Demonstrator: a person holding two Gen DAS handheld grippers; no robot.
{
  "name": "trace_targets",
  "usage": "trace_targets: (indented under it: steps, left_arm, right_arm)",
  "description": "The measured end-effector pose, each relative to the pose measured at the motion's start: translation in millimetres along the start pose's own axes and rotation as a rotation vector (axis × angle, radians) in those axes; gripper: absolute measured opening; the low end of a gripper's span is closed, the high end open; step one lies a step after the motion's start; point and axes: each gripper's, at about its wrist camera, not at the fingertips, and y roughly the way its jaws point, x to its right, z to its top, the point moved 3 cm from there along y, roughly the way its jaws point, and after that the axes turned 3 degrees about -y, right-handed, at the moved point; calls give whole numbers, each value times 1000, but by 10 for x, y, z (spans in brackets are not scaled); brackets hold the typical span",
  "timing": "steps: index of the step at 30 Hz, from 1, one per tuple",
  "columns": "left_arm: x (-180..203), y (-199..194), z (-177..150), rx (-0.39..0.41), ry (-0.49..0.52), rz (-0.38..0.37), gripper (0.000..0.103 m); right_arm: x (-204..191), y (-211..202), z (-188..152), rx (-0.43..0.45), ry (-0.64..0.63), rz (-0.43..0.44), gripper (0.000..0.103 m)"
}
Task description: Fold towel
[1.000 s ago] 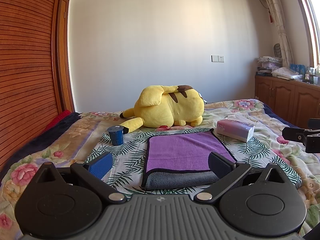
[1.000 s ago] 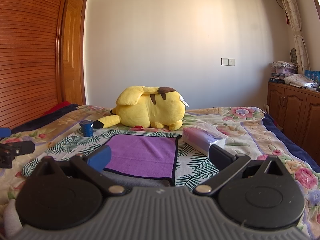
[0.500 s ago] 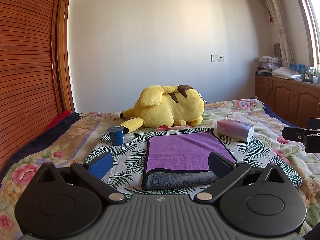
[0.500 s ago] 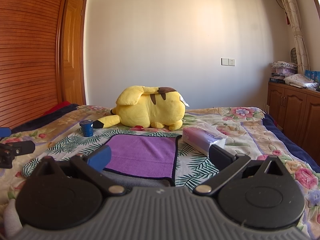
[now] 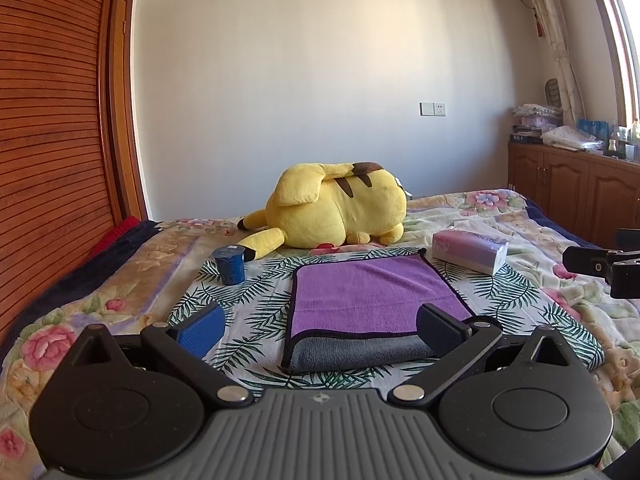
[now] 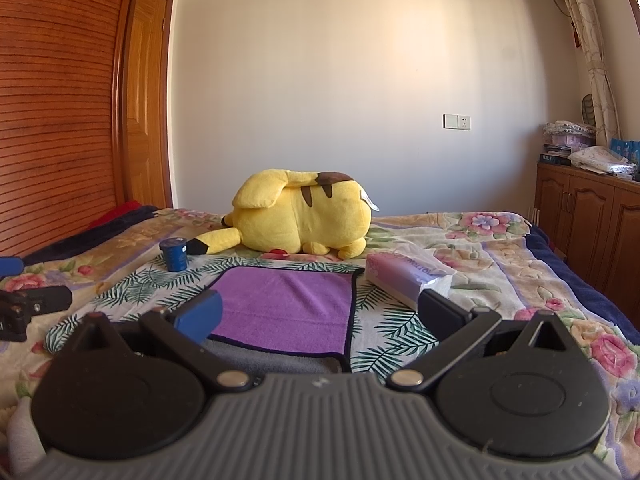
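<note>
A purple towel [image 5: 368, 292] with a grey underside and dark edging lies folded on the leaf-print cloth on the bed; its grey fold faces me. It also shows in the right wrist view [image 6: 288, 304]. My left gripper [image 5: 320, 330] is open and empty, hovering just short of the towel's near edge. My right gripper [image 6: 320, 314] is open and empty, over the towel's near right corner. Each gripper's fingertips show at the edge of the other's view.
A yellow plush toy [image 5: 336, 212] lies behind the towel. A blue cup [image 5: 230, 266] stands at the towel's left. A tissue pack [image 5: 470, 250] lies at its right. A wooden wardrobe stands left, wooden cabinets [image 5: 576, 192] right.
</note>
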Motion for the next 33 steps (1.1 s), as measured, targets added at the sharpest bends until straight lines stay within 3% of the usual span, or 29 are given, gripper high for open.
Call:
trace_targets:
  steps: [33]
  left_arm:
    - [148,256,-129,-166,39,-70,82]
  right_arm:
    - [-97,328,-6,-130,-36,37,103]
